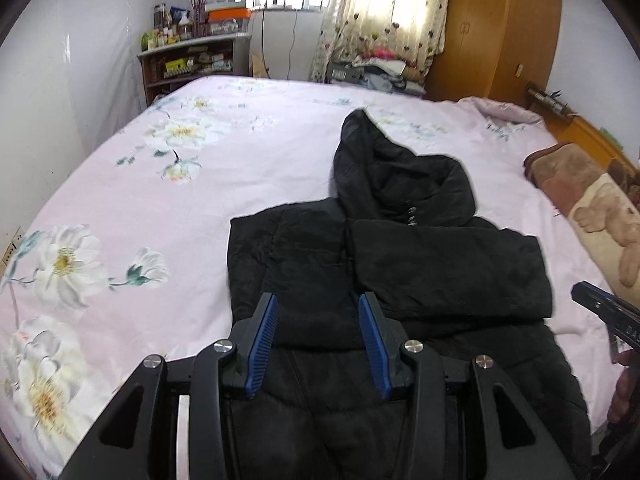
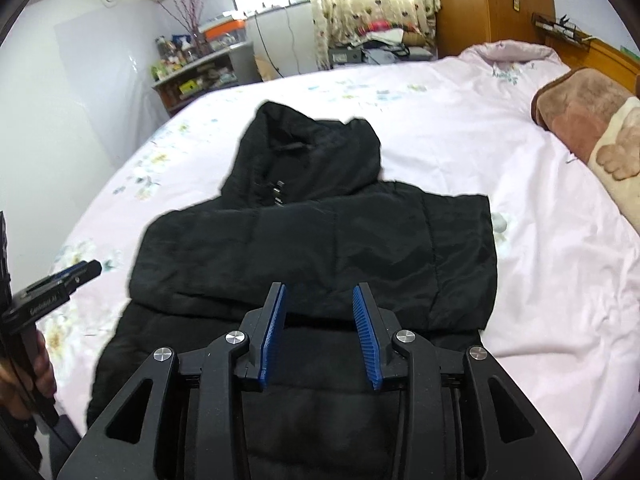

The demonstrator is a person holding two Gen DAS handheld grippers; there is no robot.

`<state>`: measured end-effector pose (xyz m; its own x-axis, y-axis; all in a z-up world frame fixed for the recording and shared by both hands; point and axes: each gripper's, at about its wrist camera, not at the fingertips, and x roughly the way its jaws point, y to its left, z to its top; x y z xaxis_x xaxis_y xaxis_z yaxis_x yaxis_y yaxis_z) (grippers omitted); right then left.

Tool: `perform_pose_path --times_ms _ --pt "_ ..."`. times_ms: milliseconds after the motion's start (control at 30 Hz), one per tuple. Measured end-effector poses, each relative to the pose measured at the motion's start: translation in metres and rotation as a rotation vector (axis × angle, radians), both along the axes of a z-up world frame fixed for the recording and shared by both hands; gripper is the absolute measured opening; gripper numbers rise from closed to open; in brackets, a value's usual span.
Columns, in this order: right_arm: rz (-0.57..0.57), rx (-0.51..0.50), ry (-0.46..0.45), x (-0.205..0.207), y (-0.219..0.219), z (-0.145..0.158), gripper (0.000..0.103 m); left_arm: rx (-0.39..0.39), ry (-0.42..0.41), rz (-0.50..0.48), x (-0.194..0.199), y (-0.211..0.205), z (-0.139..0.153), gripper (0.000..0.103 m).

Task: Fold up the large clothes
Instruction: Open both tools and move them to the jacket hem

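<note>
The black hooded jacket (image 1: 400,264) is lying on the pink floral bedsheet (image 1: 120,208), hood pointing toward the far side and both sleeves lying folded across the chest.

Left to right: the left gripper (image 1: 318,312) is hovering above the jacket's lower body, jaws spread and holding nothing. The right gripper (image 2: 318,304) is hovering likewise, jaws spread and empty.

Risk: the padded sleeves are likely springing back open if the next fold grips only the top layer.

Clearance: open sheet is lying on the left; the brown blanket (image 2: 592,128) is crowding the right side.
</note>
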<state>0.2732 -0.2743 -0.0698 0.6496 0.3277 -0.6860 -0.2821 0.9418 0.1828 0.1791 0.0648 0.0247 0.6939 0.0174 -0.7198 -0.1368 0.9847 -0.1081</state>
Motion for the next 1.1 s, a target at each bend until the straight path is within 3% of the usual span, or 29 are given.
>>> perform_pose_path --times_ms 267,600,1000,1100 --pt "0.019 0.045 -0.072 -0.049 0.012 0.038 0.039 0.001 -0.054 -0.029 -0.039 -0.015 0.034 0.051" --pt "0.039 0.062 -0.086 -0.062 0.015 0.052 0.041 -0.009 -0.074 -0.046 -0.052 -0.027 0.042 0.052" --pt "0.038 0.044 -0.055 -0.010 0.022 0.041 0.042 -0.020 -0.063 -0.081 0.005 -0.020 0.033 0.053" --pt "0.044 0.025 -0.048 0.016 0.027 0.036 0.049 -0.020 -0.064 -0.086 0.033 -0.015 0.032 0.053"
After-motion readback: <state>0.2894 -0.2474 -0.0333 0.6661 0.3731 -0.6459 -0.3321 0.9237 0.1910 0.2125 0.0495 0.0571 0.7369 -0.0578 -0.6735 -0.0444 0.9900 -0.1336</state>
